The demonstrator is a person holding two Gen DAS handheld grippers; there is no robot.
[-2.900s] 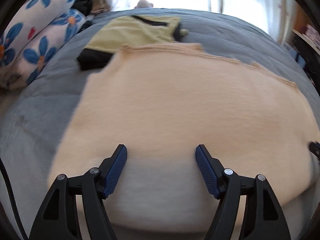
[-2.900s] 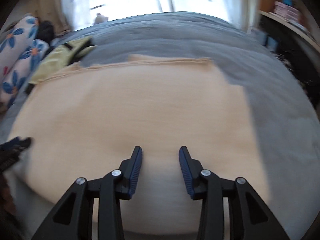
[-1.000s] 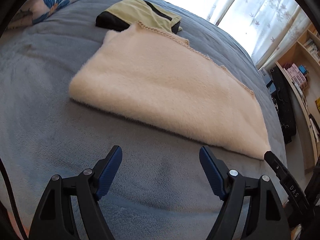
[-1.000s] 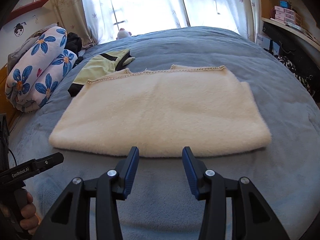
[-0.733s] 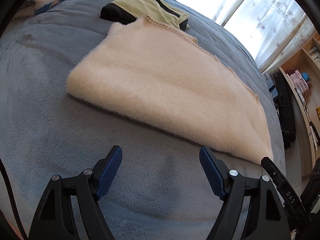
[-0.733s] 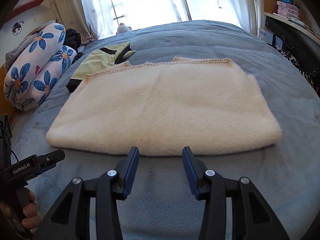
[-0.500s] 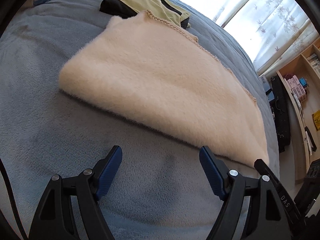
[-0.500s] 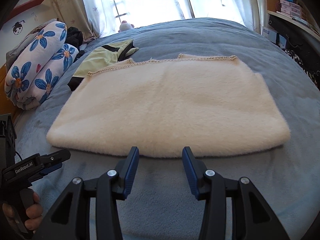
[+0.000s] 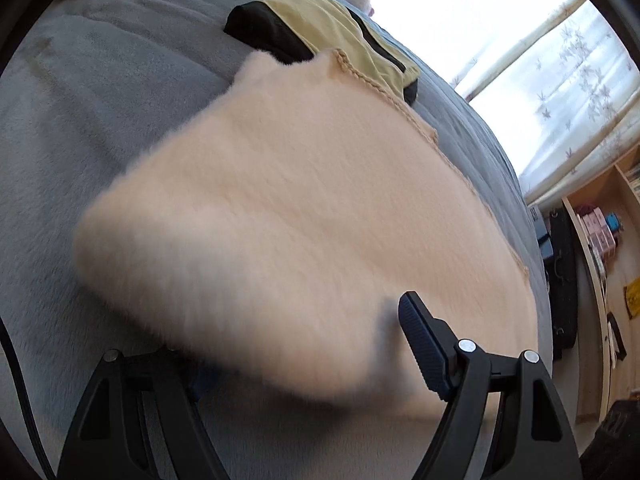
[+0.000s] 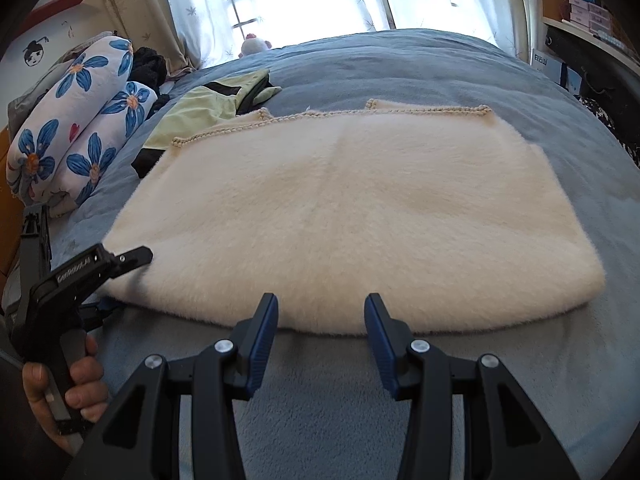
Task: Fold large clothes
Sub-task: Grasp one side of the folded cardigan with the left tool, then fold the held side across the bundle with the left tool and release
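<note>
Left gripper (image 9: 304, 344) now slid wide open around the fluffy cream garment's (image 10: 352, 208) corner at 8 o'clock. Right gripper (image 10: 320, 320) open, empty. Ready for next fold.

Bed with grey-blue plush fleece cover (image 10: 440, 76), filling both views. Directly on it:
- folded cream fluffy garment with crocheted trim along far edge (image 10: 352, 204), lying flat at centre; near-left corner blurred in left wrist view (image 9: 304, 216).
- pale yellow-green garment with black panels (image 10: 200, 110), beyond cream garment's far-left corner, partly under it.
- white rolled bedding with blue flower print (image 10: 76, 120), at left edge.
- small white-and-pink soft toy (image 10: 254, 45), at far edge by window.
</note>
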